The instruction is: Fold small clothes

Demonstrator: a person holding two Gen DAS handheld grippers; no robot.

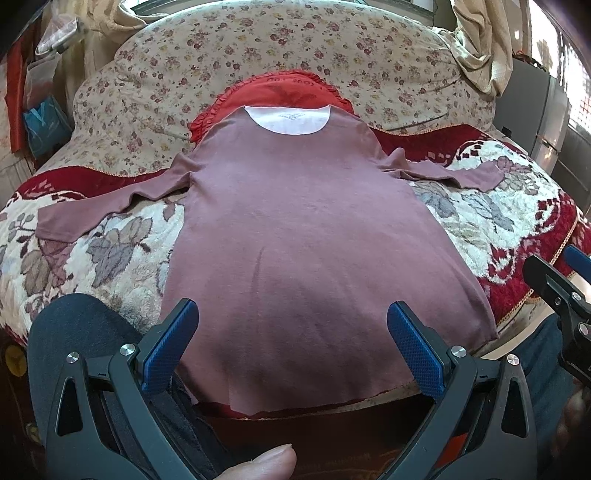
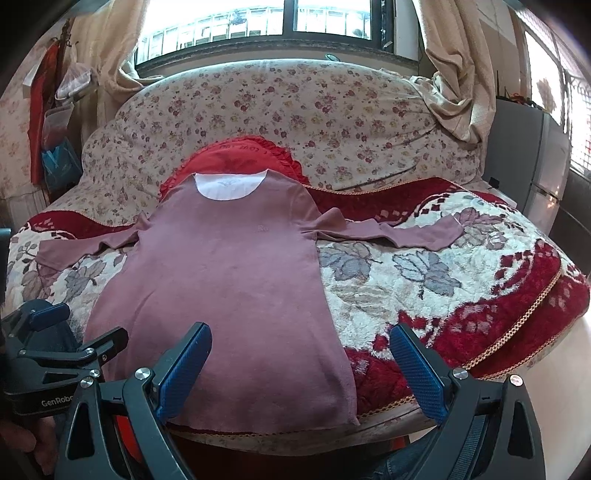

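Two hand-held grippers hover at the near edge of a sofa where a mauve long-sleeved shirt [image 1: 295,229] lies flat, front down, both sleeves spread out to either side. The left gripper [image 1: 291,347] has its blue-padded fingers [image 1: 168,350] spread wide apart over the hem, holding nothing; the right gripper [image 2: 301,373] is likewise spread wide and empty, one pad above the shirt's lower right part, the other above the blanket. The shirt rests on a red and cream floral blanket [image 2: 424,295] that covers the seat, its hem reaching the blanket's front edge and its white-lined neck opening [image 2: 227,184] lying on a red frilled cushion [image 2: 240,155]. The cushion leans against the flower-print sofa back [image 2: 295,107]. The shirt's left sleeve [image 1: 96,206] runs out over the blanket with a slight fold near the shoulder; the right sleeve [image 2: 399,232] is creased where it meets the body. A fingertip [image 1: 266,461] shows at the bottom of the left wrist view, and a denim-clad knee [image 1: 74,332] sits beside the left gripper. Behind the sofa, cream curtains [image 2: 454,66] frame a barred window [image 2: 258,26] filled with daylight.
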